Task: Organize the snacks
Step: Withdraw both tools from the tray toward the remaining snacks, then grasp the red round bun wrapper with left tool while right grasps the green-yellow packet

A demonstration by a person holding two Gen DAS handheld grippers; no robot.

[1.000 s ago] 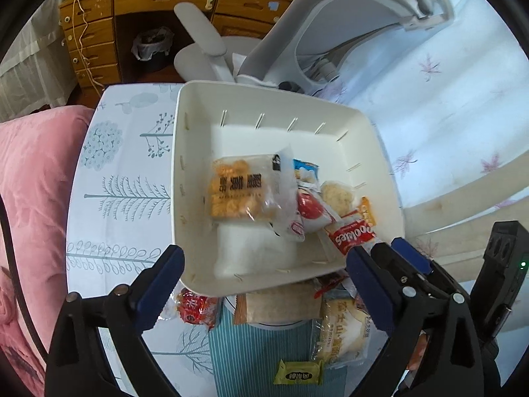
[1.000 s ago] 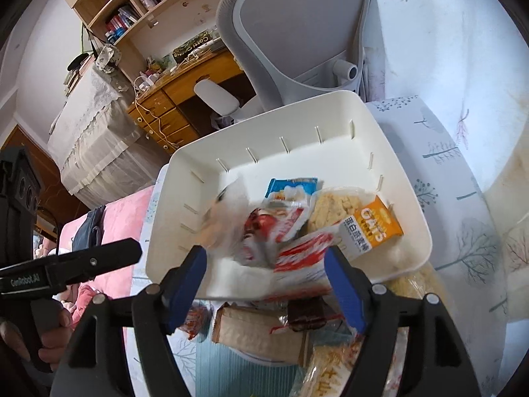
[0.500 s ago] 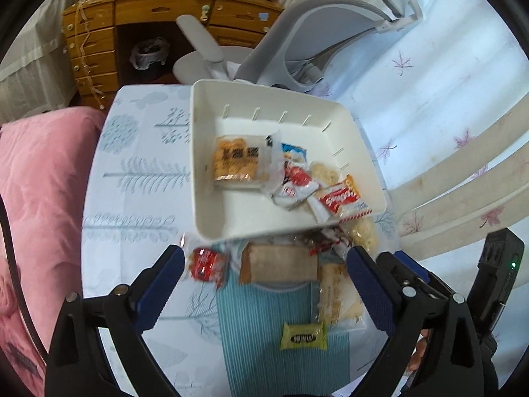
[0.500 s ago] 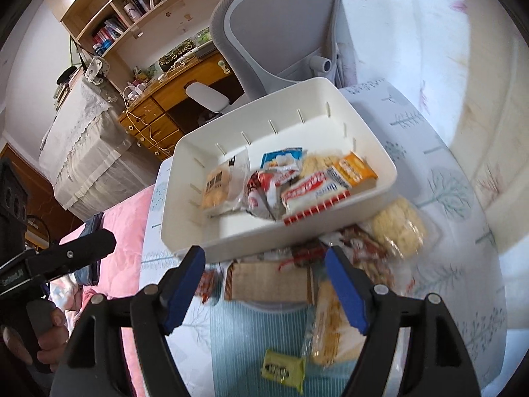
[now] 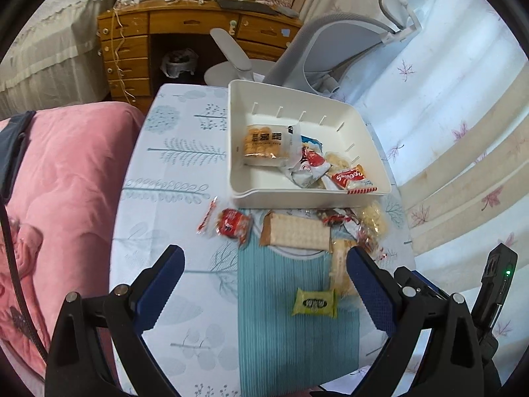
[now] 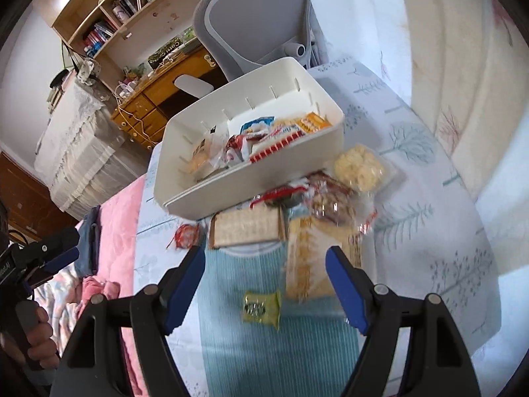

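Both grippers, left (image 5: 264,284) and right (image 6: 264,278), are sitting farther back from the bin (image 5: 294,198), jaws gaping empty, candy (image 5: 314,302) lying between them.

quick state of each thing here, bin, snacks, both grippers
white bin: upright, partly filled with snack packets
cracker pack: flat on the table, outside the bin
green candy: on the blue mat, outside the bin
left gripper: open, empty
right gripper: open, empty

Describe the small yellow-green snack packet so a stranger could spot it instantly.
Start at the white plastic bin, then come toward the camera onto the teal ribbed mat. The small yellow-green snack packet lies alone there, apart from the other wrappers crowded against the bin.
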